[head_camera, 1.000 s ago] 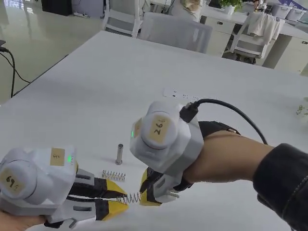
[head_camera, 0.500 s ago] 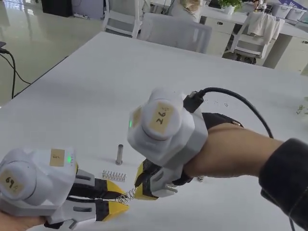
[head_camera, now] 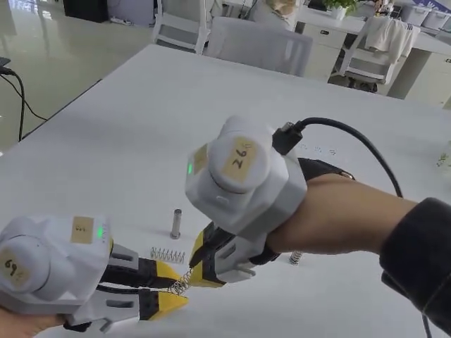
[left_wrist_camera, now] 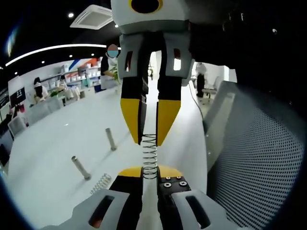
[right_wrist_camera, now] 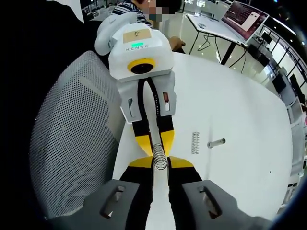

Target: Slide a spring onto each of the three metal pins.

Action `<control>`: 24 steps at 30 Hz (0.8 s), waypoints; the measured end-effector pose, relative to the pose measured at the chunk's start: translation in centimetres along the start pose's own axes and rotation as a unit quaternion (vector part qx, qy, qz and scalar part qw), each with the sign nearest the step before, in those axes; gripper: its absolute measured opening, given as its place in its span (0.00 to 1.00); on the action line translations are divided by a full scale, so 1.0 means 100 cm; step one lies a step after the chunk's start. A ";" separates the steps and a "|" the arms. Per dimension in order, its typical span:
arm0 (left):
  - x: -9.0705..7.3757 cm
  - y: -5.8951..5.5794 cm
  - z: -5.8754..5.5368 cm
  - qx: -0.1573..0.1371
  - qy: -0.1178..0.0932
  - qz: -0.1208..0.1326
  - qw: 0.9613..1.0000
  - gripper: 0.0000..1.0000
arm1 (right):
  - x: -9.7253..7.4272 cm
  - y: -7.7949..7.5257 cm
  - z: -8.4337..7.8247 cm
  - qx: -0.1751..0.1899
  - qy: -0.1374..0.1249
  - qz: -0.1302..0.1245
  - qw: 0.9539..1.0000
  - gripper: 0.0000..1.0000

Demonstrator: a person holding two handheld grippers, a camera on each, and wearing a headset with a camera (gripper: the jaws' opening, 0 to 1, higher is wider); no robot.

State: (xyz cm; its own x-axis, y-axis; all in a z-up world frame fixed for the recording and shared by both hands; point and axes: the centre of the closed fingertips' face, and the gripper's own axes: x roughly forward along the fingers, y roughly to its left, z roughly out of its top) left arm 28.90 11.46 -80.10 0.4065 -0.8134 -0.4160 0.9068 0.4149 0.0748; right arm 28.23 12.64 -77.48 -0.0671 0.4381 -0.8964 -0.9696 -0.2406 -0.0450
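Head view: left gripper [head_camera: 171,290] and right gripper [head_camera: 198,270] meet tip to tip, both pairs of jaws narrow and pinching one spring [head_camera: 182,281]. Upright pin [head_camera: 175,223] stands just behind, with a loose spring [head_camera: 167,255] beside it. Tags: "26" on the right, "69" on the left.

Left gripper view: the spring bridges both jaw pairs, with near pin [left_wrist_camera: 80,167] and far pin [left_wrist_camera: 111,139] off to one side. I'd let one gripper release, hold near one end, keep the bore free, line its axis up with a pin and lower it without crushing coils.

Right gripper view: lettering on the left gripper reads like "KENSE" — not certain. The handwritten tag above it is illegible.
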 end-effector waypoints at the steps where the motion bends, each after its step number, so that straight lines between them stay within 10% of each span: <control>1: 0.000 0.000 0.000 -0.001 0.000 0.000 1.000 0.02 | 0.000 0.000 0.000 0.002 -0.002 0.002 1.000 0.08; 24: 0.000 0.003 0.013 -0.007 -0.026 0.002 1.000 0.02 | 0.007 0.001 0.002 0.049 -0.044 0.028 0.997 0.09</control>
State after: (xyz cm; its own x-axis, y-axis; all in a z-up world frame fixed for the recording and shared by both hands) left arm 29.33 11.05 -78.88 0.4161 -0.8313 -0.3684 0.9033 0.4243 0.0628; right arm 28.01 13.09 -78.07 -0.1382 0.5010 -0.8543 -0.9816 -0.1838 0.0510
